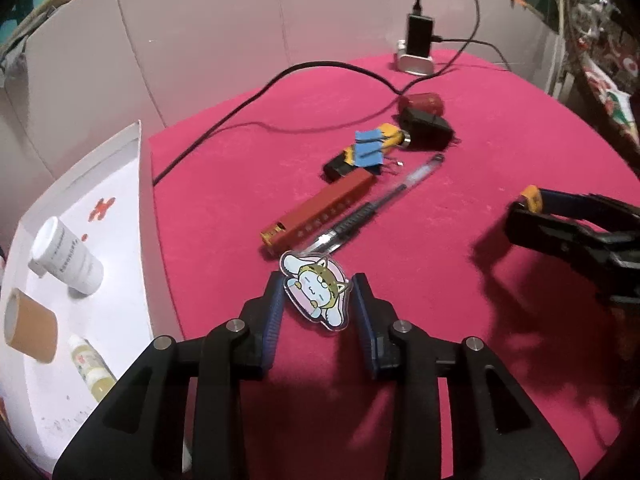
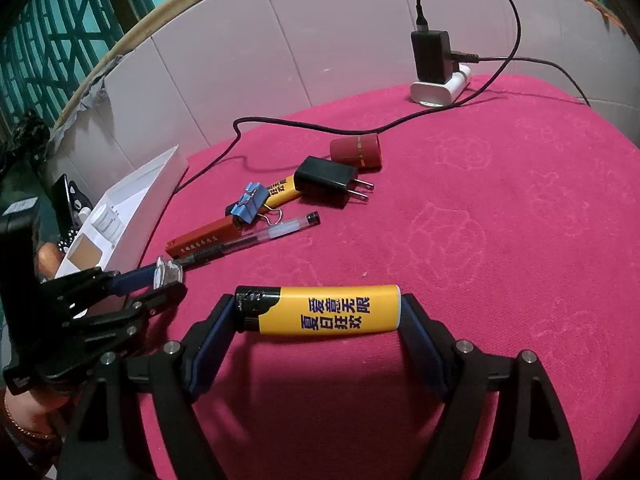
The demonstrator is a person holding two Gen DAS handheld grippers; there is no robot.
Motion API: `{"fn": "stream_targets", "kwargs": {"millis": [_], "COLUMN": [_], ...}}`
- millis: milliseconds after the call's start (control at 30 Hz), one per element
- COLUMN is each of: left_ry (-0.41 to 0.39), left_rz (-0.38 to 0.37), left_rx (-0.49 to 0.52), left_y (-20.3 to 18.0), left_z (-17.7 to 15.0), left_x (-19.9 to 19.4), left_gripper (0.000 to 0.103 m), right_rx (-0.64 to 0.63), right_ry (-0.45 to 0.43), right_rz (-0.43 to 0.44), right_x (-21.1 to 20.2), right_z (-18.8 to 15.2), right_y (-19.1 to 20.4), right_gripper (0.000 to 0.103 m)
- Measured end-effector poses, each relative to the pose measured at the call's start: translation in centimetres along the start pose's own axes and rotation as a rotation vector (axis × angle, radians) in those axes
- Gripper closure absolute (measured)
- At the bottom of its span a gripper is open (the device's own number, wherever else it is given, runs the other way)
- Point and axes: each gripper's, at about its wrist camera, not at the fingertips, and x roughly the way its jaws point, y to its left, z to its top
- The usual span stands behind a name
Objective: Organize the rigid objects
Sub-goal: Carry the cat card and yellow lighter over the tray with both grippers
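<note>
My left gripper (image 1: 318,300) is shut on a clear acrylic cat charm (image 1: 316,294), held just above the pink cloth; it also shows in the right wrist view (image 2: 168,274). My right gripper (image 2: 320,312) is shut on a yellow lighter (image 2: 320,309) held crosswise between its pads; in the left wrist view (image 1: 530,200) only the lighter's end shows. On the cloth lie a red lighter (image 1: 320,210), a pen (image 1: 384,200), a second yellow lighter (image 1: 360,152) with blue binder clips (image 1: 370,148), a black plug (image 2: 332,182) and a red cap (image 2: 356,151).
A white box (image 1: 146,216) at the left edge holds a white bottle (image 1: 66,256), a tape roll (image 1: 30,328) and a small tube (image 1: 92,368). A power strip with a charger (image 2: 436,80) and a black cable (image 2: 280,122) lies at the back by the wall.
</note>
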Motion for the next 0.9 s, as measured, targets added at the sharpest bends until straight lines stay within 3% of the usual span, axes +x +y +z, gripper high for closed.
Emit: {"fn": "stream_targets", "kwargs": {"millis": [300, 533, 900], "left_ry": [-0.127, -0.238, -0.318], "left_rz": [-0.098, -0.062, 0.039], "left_rx": [-0.061, -0.068, -0.175], "left_y": [0.1, 0.7, 5.7], "left_z": [-1.3, -0.6, -1.9], "left_x": [-6.2, -10.6, -13.6], "left_gripper": [0.070, 0.070, 0.070], "right_rx": [-0.071, -0.155, -0.218], "right_ry": [-0.087, -0.166, -0.271], "right_rz": [-0.063, -0.037, -0.006], "right_x": [-1.7, -5.0, -8.7], "right_z": [-0.4, -0.7, 0.5], "right_y": [1.4, 5.1, 9.6], "right_gripper": [0.022, 0.022, 0.022]}}
